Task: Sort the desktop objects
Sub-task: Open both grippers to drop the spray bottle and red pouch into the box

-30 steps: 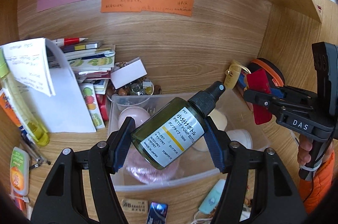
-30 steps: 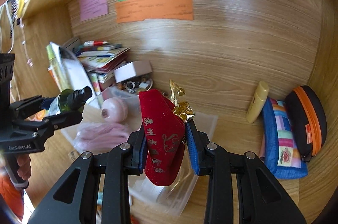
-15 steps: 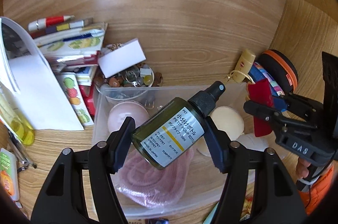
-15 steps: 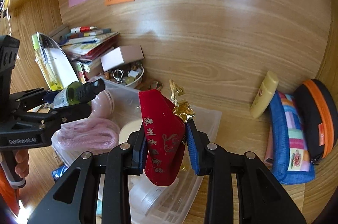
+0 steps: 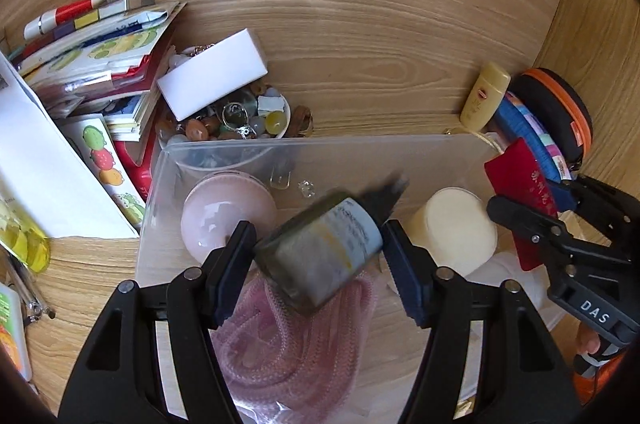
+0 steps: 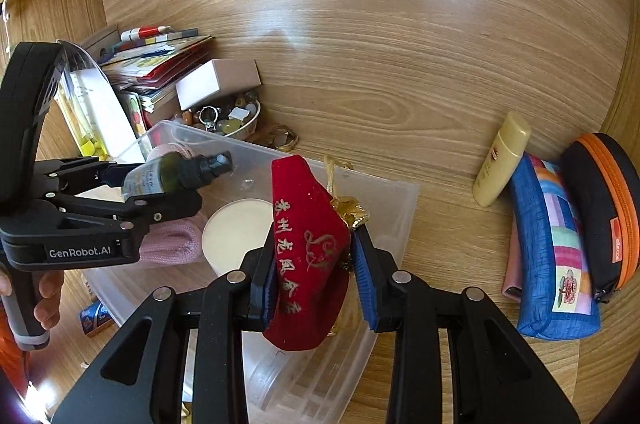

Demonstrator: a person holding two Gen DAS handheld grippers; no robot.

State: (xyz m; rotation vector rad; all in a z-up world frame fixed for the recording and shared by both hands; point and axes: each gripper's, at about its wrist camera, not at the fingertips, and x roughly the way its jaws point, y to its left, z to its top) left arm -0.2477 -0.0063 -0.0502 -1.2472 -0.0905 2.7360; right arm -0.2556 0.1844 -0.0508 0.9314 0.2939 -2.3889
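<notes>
A dark green pump bottle (image 5: pixel 324 248) with a white label hangs blurred between the spread fingers of my left gripper (image 5: pixel 318 244), loose, over a clear plastic bin (image 5: pixel 360 147). It also shows in the right wrist view (image 6: pixel 168 175), beside the left gripper (image 6: pixel 160 183). My right gripper (image 6: pixel 314 260) is shut on a red velvet pouch (image 6: pixel 308 256) with gold characters and holds it above the bin's (image 6: pixel 396 224) right end. The pouch shows in the left wrist view (image 5: pixel 520 187) too. Inside the bin lie a pink cord (image 5: pixel 296 340), a pink round case (image 5: pixel 224 207) and a cream jar (image 5: pixel 460 228).
A stack of booklets (image 5: pixel 92 63), a white box (image 5: pixel 216 75) and a bowl of trinkets (image 5: pixel 240 123) stand behind the bin on the left. A yellow tube (image 6: pixel 500 159), a blue striped pouch (image 6: pixel 556 252) and a black-orange case (image 6: pixel 604 207) lie on the right. Wooden walls close in behind and on both sides.
My left gripper has opened and the bottle is slipping out, blurred, over the bin. Both grippers have moved lower and closer over the bin. The right gripper still holds the red pouch.
</notes>
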